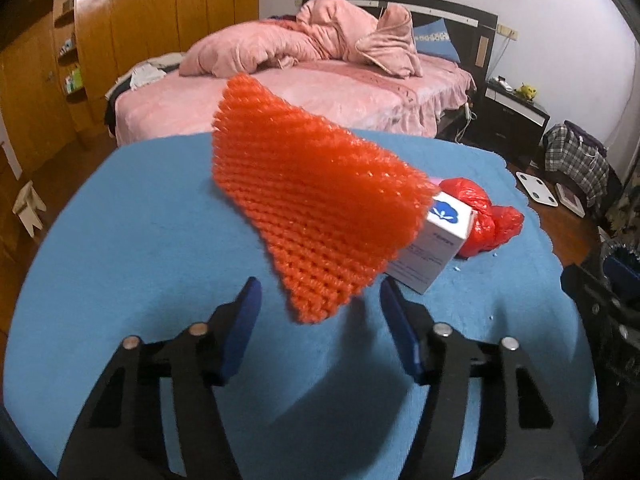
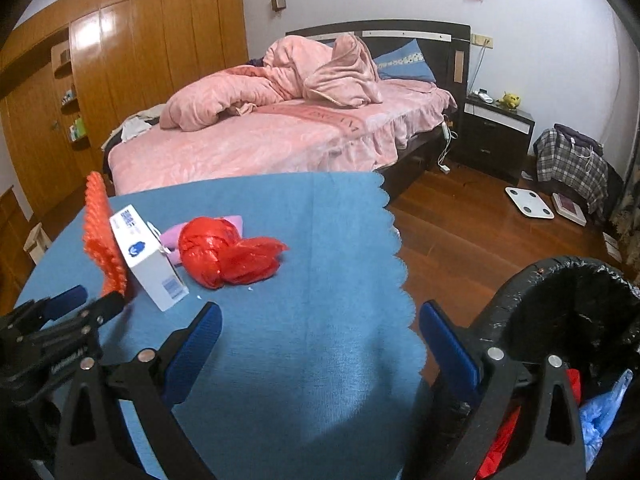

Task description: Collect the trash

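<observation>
**Operator:** Item one, setting: a bedroom. Pink bed [image 2: 280,136] across the upper middle of the frame, wooden wardrobe [image 2: 132,64] upper left, dark nightstand [image 2: 496,136] at right. In the foreground, a table under a blue cloth [image 2: 304,280] with a scalloped edge.

**Assistant:** And the trash?

**Operator:** Item two: an orange foam net [image 1: 316,200] standing at centre of the left view, its lower tip between my left gripper's [image 1: 320,300] blue pads. The jaws are spread with a gap on both sides, so nothing is gripped. Item three: a white carton [image 2: 148,256], just beside the net. Item four: a knotted red plastic bag [image 2: 228,252], touching something pink [image 2: 232,222] behind it. Item five: a black-lined bin [image 2: 576,312] at lower right, some red and blue scraps already inside.

**Assistant:** Right gripper?

**Operator:** The right gripper [image 2: 320,340] is wide open, empty, hovering above the cloth near its scalloped edge.

**Assistant:** Which step are we at?

**Operator:** I judge it's the pickup of the net. Next I need to close the left jaws on that lower tip, lift, then carry it right to the bin.

**Assistant:** Room to move?

**Operator:** Bare cloth at left and in the foreground. The carton crowds the net's right side, and the table edge sits between the trash and the bin.
</observation>
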